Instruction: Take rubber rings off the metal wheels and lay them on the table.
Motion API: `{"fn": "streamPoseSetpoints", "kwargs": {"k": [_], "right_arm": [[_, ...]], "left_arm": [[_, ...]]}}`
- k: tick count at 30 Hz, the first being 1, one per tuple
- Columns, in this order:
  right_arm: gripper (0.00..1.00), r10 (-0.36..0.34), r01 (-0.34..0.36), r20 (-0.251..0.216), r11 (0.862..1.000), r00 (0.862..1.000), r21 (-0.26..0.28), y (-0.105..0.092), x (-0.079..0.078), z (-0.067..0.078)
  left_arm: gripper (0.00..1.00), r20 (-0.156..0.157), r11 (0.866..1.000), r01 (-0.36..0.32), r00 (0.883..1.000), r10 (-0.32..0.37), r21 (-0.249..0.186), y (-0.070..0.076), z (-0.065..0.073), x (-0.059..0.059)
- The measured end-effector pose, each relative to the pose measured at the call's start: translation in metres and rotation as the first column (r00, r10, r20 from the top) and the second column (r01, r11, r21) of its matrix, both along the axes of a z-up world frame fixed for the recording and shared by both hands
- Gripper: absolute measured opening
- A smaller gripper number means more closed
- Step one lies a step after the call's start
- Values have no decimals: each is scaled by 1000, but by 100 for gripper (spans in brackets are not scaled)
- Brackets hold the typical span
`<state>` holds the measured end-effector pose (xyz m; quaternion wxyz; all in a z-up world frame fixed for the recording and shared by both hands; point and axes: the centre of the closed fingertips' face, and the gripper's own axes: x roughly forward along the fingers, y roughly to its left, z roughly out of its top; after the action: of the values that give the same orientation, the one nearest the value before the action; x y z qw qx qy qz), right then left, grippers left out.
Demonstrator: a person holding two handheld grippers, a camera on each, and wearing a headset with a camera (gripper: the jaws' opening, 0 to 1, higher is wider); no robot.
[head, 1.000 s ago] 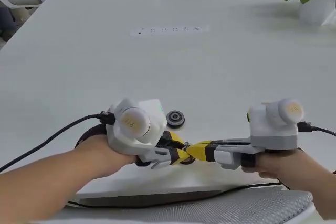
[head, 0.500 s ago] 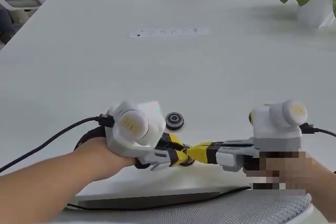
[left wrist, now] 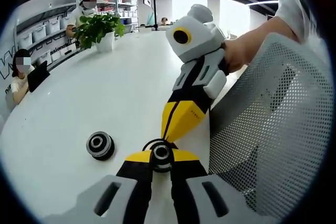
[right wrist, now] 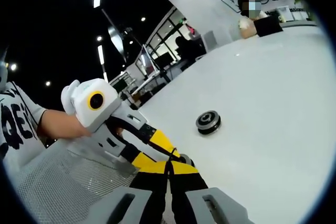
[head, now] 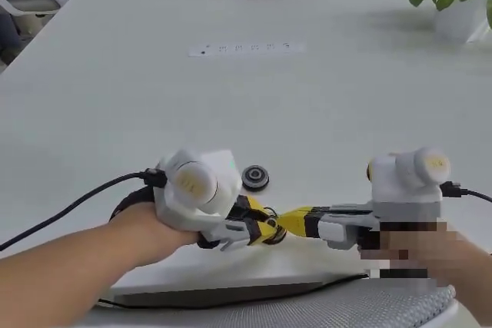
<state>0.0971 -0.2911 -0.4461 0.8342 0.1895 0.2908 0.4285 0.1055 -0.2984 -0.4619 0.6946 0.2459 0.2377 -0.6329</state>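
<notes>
**Position of the work.** One wheel (left wrist: 161,154) is held off the tabletop (head: 323,113), clamped between the jaws of the left gripper (head: 269,234) close to the near edge. The jaws of the right gripper (right wrist: 169,165) are drawn almost together on the rubber ring (right wrist: 174,155). In the right gripper view a thin black loop of the ring is seen pulled away from the wheel's rim. A second wheel (head: 256,177), its ring apparently in place, lies flat on the tabletop just beyond the two grippers.

**Change noted.** Very little has altered over the last second. The two grippers are found tip to tip at the same spot as before, and the slight shift of the picture is attributed to the headset. The second wheel has not been moved. No ring is seen laid on the tabletop.

**Assessment.** The ring is judged to be gripped and partly lifted, but not yet freed. A firmer pull away from the wheel is thought to be required, with the left clamp kept tight. Slippage of the thin ring from the right jaws is the risk to be watched.
</notes>
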Motion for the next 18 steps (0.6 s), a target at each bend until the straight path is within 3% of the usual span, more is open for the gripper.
{"fn": "streamPoseSetpoints", "kwargs": {"k": [2,12,18], "right_arm": [[0,-1,1,3,1000,1000,-5,1,0,0],[0,1,-1,6,1000,1000,-11,2,-2,1],[0,4,-4,7,1000,1000,-7,1,-1,1]], "left_arm": [[7,-5,1000,-2,1000,2,-3,0,0,0],[8,29,999,30,999,-30,13,-1,1,0],[10,25,999,40,999,-41,21,0,3,-1]]}}
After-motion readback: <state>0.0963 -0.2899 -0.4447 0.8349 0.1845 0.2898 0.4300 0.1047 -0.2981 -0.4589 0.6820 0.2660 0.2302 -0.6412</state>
